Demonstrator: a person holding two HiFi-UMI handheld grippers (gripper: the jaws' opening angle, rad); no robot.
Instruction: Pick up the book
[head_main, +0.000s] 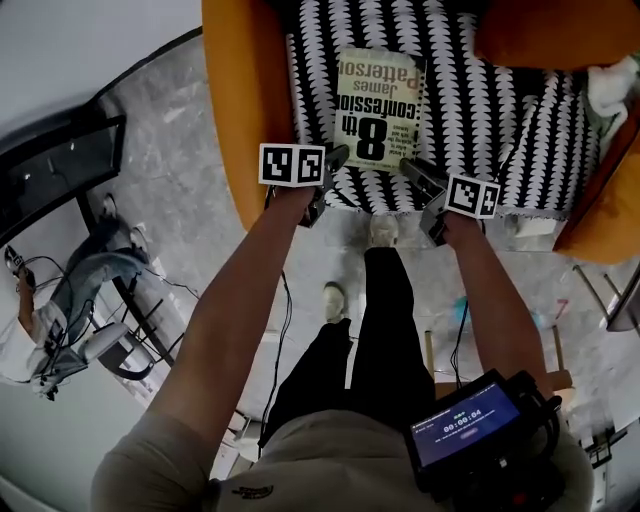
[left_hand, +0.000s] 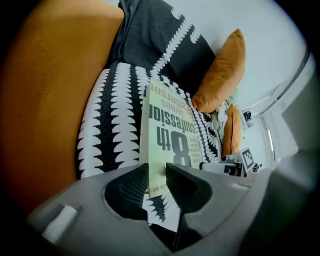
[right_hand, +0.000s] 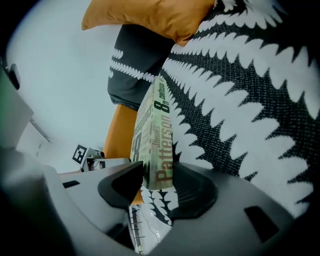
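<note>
Orange sofa (head_main: 232, 120) w/ black-and-white throw (head_main: 480, 100) over the seat. Book (head_main: 378, 108) lies on the throw, cover up. L hand-held gripper (head_main: 330, 165) has jaws closed on book's near-left corner; R hand-held gripper (head_main: 415, 175) is clamped on the near-right corner, at the spine. Orange cushion (head_main: 545, 30) sits far right.

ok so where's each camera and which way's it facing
Head view: on the person's head, facing steeply down at the book on the patterned cushion; forearms, legs, left gripper, right gripper show.
Left gripper view: rides the left gripper, along its jaws, closed on the book's corner.
Right gripper view: rides the right gripper, along its jaws, closed on the book's spine.
Shared: the book; each gripper view catches the other gripper.
</note>
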